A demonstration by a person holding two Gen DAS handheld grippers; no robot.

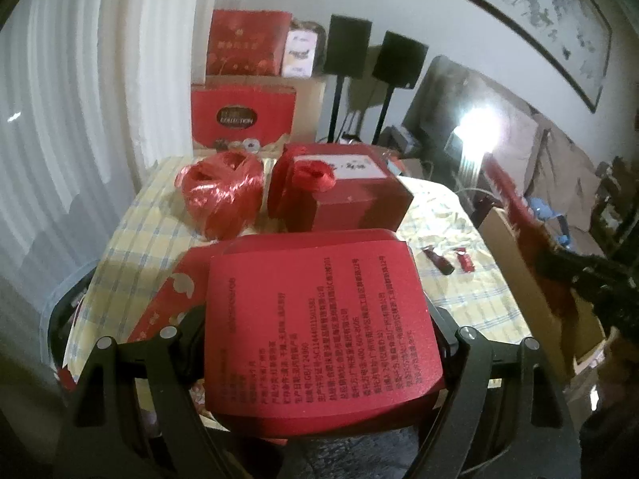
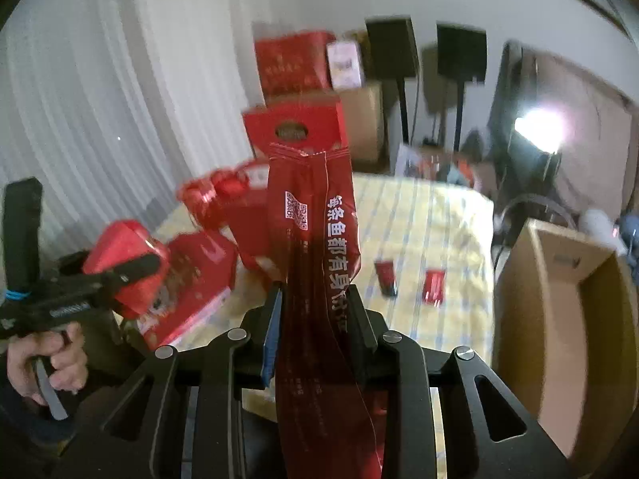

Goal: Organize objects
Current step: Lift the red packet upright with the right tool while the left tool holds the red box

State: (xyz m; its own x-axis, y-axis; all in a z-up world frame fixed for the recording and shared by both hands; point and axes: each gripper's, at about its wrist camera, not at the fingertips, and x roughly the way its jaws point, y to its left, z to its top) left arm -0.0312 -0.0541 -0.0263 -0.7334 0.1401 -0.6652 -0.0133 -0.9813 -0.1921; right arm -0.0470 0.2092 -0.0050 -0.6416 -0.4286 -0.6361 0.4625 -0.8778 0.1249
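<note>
My left gripper is shut on a rounded red box with a printed label, held above the table's near edge; it also shows in the right wrist view, where the left gripper clamps that red box at the far left. My right gripper is shut on a long red foil pouch with white lettering and a QR code, which stands up from the jaws over the table. In the left wrist view the right gripper lifts the blurred pouch beside the cardboard box.
The yellow checked table holds a red twine ball, a red labelled box, a flat red box and two small red packets. An open cardboard box stands at right. Red gift boxes and speakers stand behind.
</note>
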